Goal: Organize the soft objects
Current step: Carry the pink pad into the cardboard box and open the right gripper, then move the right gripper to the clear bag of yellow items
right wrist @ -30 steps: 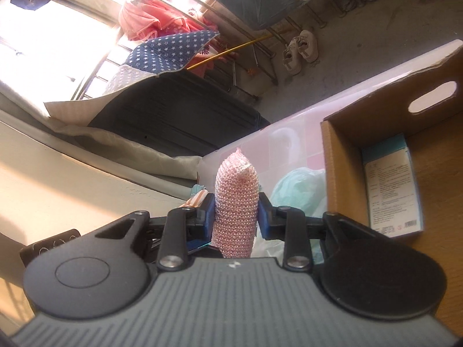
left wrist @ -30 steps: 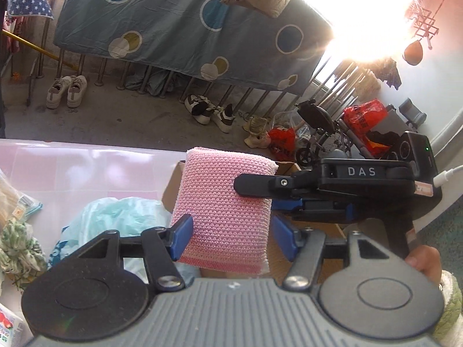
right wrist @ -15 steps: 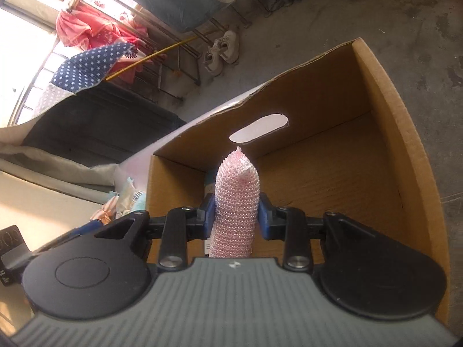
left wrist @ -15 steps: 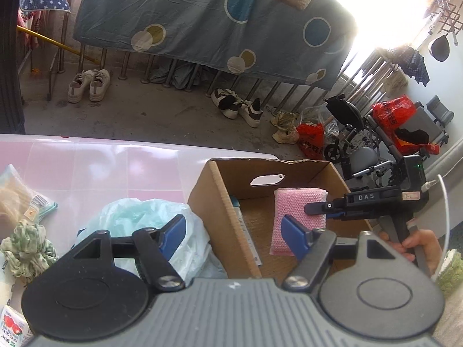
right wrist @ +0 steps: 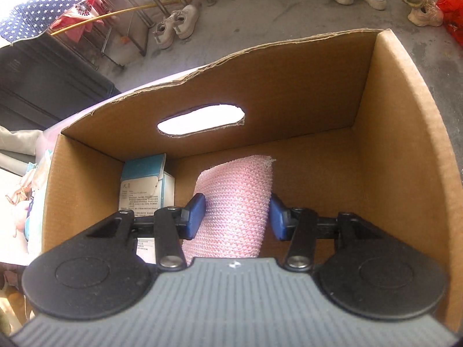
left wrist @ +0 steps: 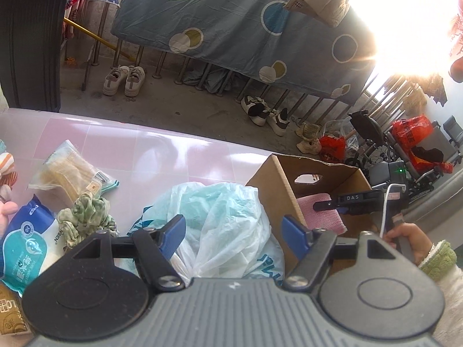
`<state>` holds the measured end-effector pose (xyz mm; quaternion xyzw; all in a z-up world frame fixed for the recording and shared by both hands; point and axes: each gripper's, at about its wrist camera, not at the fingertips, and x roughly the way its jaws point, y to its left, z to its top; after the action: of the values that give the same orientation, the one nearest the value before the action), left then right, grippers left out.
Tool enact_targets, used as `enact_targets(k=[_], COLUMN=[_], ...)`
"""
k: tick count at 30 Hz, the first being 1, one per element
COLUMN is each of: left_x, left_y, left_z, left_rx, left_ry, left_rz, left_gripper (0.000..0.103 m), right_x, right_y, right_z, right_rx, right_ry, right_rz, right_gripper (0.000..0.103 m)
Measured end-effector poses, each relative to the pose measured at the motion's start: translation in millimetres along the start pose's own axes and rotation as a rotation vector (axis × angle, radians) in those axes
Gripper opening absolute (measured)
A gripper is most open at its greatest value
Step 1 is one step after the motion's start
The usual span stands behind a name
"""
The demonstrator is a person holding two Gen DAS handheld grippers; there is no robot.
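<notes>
A pink knitted cloth (right wrist: 235, 202) lies inside the cardboard box (right wrist: 399, 150), beside a pale blue carton (right wrist: 144, 188). My right gripper (right wrist: 237, 217) is down in the box, its jaws open on either side of the cloth. The cloth (left wrist: 321, 214) and the box (left wrist: 277, 179) also show in the left wrist view. My left gripper (left wrist: 234, 232) is open and empty above a crumpled pale green and white plastic bag (left wrist: 220, 217) on the pink table (left wrist: 173, 150).
On the table's left lie a green scrunchie (left wrist: 84, 217), a clear packet of yellowish cloths (left wrist: 69, 173) and a blue-white pack (left wrist: 26, 245). The floor beyond holds shoes (left wrist: 124, 81) and a wheelchair (left wrist: 405, 150).
My right gripper carried the pink cloth down into the box and opened, letting it go. My left gripper pulled back left, over the plastic bag.
</notes>
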<state>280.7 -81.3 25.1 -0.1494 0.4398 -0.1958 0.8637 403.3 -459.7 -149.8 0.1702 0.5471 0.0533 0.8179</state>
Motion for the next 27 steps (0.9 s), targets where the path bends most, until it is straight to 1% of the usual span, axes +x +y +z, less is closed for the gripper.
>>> enact_targets(k=[1,2,5,6,7,8,9,11,12,13,18,19,20,21,25,27], left_x=[-1.6,-1.9,-2.9,-3.1,-4.0,-5.0,-6.4,-8.0,-8.7,-9.4,-12.9,-13.5,-14.0,-14.8,-21.6,-25.8], left_y=[4.8,7.9,17.3,19.8,21.8,22.9,24.2,26.3,27.9,29.3,39.2,41.1,42.5,44.1,53.0,56.7], left_z=[-3.4,-4.7,-7.8,-8.2,-8.1,-8.3,-8.9,-9.6,-10.1,-11.2,-15.0,-15.7,-16.2,-16.7,-18.2,-19.2], left_rx=[-0.008,-0.014,-0.027,-0.029,-0.03,-0.03,-0.029,-0.024,-0.023,-0.022,-0.024,-0.021,-0.014,-0.008,0.014,0.026], left_ry=[0.0,0.002,0.006,0.006,0.005,0.0,-0.004,-0.011,-0.014,-0.016,-0.028,-0.031,-0.036,-0.04,-0.063,-0.079], left_rz=[0.002,0.005,0.017,0.021,0.025,0.028,0.031,0.039,0.043,0.047,0.084,0.098,0.119,0.14,0.205,0.235], left_gripper=[0.074,0.074,0.074,0.074,0.074,0.074,0.074,0.074,0.074,0.074,0.074,0.074,0.074,0.074,0.074,0.074], right_x=[4.1,4.1,12.4,13.2,13.2,11.1,11.1,7.4,3.2,3.0,15.8,17.5,22.1,24.7,25.0,20.1], right_y=[1.8,1.8,9.4,15.7,15.7,17.7,17.7,14.4,5.5,-0.1,-12.8,-14.1,-13.6,-9.9,-1.1,2.9], right_z=[-1.3,-1.3,-2.5,-2.5,-2.5,-0.4,-0.4,1.2,1.3,0.7,-7.2,-8.6,-10.9,-14.0,-18.5,-20.8], right_rx=[0.003,0.003,-0.034,-0.071,-0.071,-0.082,-0.082,-0.067,-0.017,0.01,0.091,0.107,0.128,0.129,0.106,0.108], right_ry=[-0.022,-0.022,-0.037,-0.047,-0.047,-0.045,-0.045,-0.064,-0.082,-0.076,-0.047,-0.047,-0.045,-0.04,-0.036,-0.04], right_rz=[0.024,0.024,0.061,0.035,0.035,-0.001,-0.001,-0.034,-0.04,-0.037,-0.041,-0.026,0.009,0.041,0.036,0.012], right_gripper=[0.045,0.045,0.046,0.047,0.051,0.054,0.056,0.064,0.065,0.065,0.065,0.065,0.065,0.065,0.064,0.065])
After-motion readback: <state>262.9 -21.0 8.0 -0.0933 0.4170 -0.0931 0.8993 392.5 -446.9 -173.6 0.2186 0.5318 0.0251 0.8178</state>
